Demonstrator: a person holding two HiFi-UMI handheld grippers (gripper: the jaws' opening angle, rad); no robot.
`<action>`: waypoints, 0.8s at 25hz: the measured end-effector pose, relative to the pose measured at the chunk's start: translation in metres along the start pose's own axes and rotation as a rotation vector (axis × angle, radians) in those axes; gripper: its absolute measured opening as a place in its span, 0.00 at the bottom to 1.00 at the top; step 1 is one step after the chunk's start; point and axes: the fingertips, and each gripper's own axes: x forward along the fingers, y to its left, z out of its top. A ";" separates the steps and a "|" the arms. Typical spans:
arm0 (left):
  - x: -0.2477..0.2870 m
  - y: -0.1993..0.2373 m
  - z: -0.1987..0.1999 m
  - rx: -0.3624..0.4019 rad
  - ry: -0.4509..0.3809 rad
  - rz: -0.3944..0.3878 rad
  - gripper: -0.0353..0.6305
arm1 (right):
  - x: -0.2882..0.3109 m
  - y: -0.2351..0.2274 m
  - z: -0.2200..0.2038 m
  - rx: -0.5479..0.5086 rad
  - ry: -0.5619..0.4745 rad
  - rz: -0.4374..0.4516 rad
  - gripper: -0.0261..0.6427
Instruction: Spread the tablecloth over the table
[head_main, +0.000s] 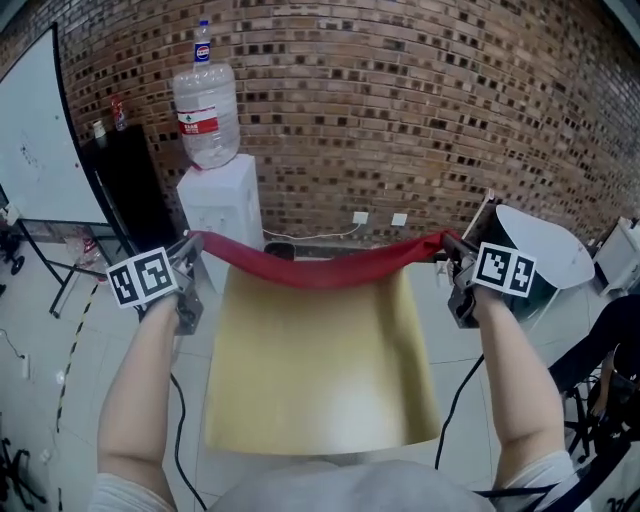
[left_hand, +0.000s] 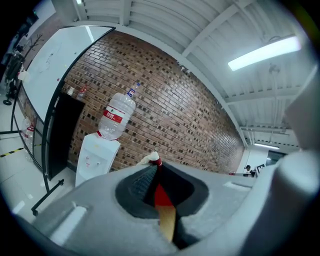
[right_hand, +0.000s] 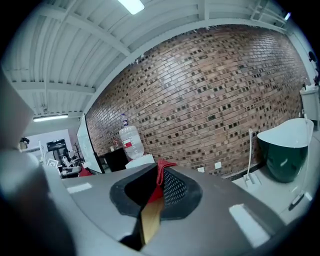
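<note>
The glossy tablecloth (head_main: 320, 370), golden-yellow on its upper face and red on the other, hangs stretched between the two grippers. Its far edge sags in a red, rolled-over curve, and the yellow sheet runs smooth back toward the person's body. The left gripper (head_main: 193, 245) pinches the far left corner and the right gripper (head_main: 448, 245) the far right corner, with red and yellow cloth between each pair of jaws. Beyond stand a white water dispenser (head_main: 222, 205) and a brick wall (head_main: 400, 100).
</note>
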 end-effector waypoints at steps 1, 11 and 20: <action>-0.008 -0.001 -0.006 -0.003 0.000 0.005 0.07 | -0.005 0.001 -0.006 -0.003 0.001 0.001 0.05; -0.081 0.005 -0.107 -0.067 0.074 0.097 0.07 | -0.073 -0.008 -0.110 0.057 0.072 -0.022 0.05; -0.148 0.007 -0.205 -0.162 0.160 0.150 0.07 | -0.129 -0.008 -0.221 0.081 0.200 -0.049 0.05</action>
